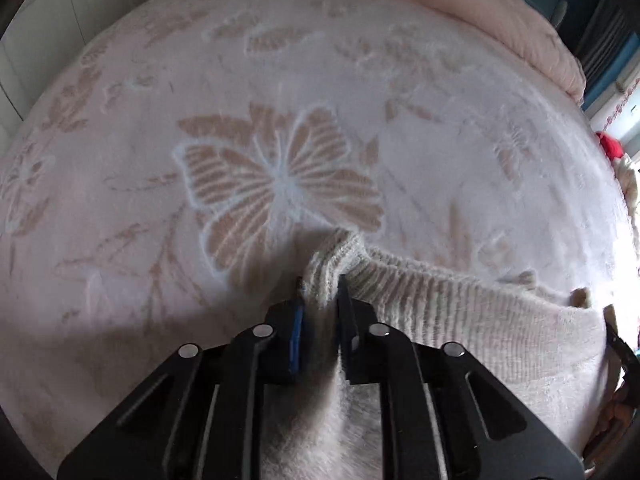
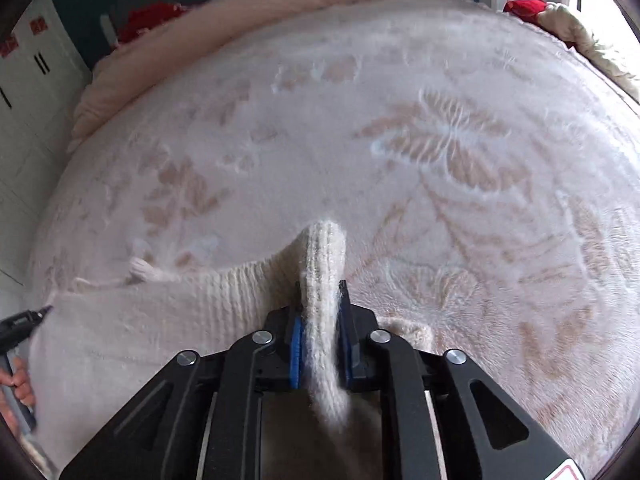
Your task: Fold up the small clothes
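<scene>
Closest to me, both tongs are pinching the sweater. My left tongs (image 1: 320, 292) clamp a bunched corner of the ribbed hem, and my right tongs (image 2: 322, 296) clamp the other ribbed corner, which stands up in a fat loop above the fingers. The sweater (image 1: 460, 320) itself – cream, fuzzy, small – lies on the bed between the two grips, its ribbed edge stretched fairly taut from one corner to the other. In the right view I can see the tip of my left tongs at the far left edge with a hand (image 2: 18, 380) on the handle; a small knitted tab or cord end sticks out beside the hem.

Beyond the hem lies the blanket (image 1: 200, 80), pale plush with a butterfly (image 1: 280, 184) pattern, open and bare ahead of both tongs. Further off, a pink quilt (image 1: 500, 20) is rolled along the far edge, with something red (image 2: 524, 6) near the window.

I judge the step to be carrying the hem over for a fold. To do it well I'd keep both corners level and equally tense – no sag in the middle – move the two hands together, and lay the edge down square before letting go. The knit is soft and thick, so it may slip or bunch if one side leads.
</scene>
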Available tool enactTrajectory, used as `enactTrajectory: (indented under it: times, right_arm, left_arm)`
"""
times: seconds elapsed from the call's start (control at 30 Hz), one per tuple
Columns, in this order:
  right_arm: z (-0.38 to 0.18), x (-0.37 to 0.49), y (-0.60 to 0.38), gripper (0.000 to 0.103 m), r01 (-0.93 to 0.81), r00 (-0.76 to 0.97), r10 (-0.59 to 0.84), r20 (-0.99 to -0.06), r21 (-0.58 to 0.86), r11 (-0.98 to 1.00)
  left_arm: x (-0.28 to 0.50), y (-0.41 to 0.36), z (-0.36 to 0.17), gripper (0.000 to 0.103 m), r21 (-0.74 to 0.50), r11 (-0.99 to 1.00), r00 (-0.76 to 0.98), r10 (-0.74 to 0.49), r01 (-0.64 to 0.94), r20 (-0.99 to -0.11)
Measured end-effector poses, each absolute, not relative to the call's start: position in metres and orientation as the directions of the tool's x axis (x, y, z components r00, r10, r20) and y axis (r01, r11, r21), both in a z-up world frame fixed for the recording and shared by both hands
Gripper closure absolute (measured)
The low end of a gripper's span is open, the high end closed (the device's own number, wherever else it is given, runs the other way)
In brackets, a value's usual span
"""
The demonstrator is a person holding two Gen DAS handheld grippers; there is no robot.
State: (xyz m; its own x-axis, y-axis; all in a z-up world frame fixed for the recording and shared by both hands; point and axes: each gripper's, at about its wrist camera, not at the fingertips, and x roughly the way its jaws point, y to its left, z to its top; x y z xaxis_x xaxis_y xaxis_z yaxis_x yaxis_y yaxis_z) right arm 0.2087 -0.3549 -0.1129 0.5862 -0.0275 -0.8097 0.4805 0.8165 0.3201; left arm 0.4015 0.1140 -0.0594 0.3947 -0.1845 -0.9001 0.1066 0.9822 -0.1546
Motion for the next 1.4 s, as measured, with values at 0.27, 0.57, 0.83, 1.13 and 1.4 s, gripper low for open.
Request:
enactTrajectory:
  times: [0.27,0.57,0.83,1.13,1.4]
  right_arm:
    - [-0.032,0.119,-0.260,0.082,0.259,0.723,0.085,-0.686,0.383,0.886]
    - [-0.094,0.083,-0.188,0.090,0.218,0.589,0.130,-0.797,0.312,0.925]
    - [-0.110,0.069,-0.209,0.093,0.277,0.563,0.088,-0.821,0.288,0.917]
    - [-0.109,-0.006,-0.293,0.056,0.538,0.570,-0.031,-0.821,0.344,0.770]
    - [-0.135,0.018,-0.306,0.088,0.511,0.661,0.176,-0.730,0.609,0.607]
  left_arm:
    - [0.284,0.104,0.018,0.048,-0.155,0.947,0.501,-0.283,0.282,-0.818]
    - [0.196,0.093,-0.049,0.040,-0.080,0.936,0.435,-0.234,0.343,-0.870]
    - [0.192,0.106,-0.043,0.042,-0.134,0.947,0.417,-0.252,0.293,-0.873]
    - [0.188,0.195,-0.013,0.018,-0.196,0.978,0.523,-0.202,0.068,-0.828]
    - [0.210,0.235,-0.057,0.060,-0.448,0.871,0.450,-0.324,-0.202,-0.833]
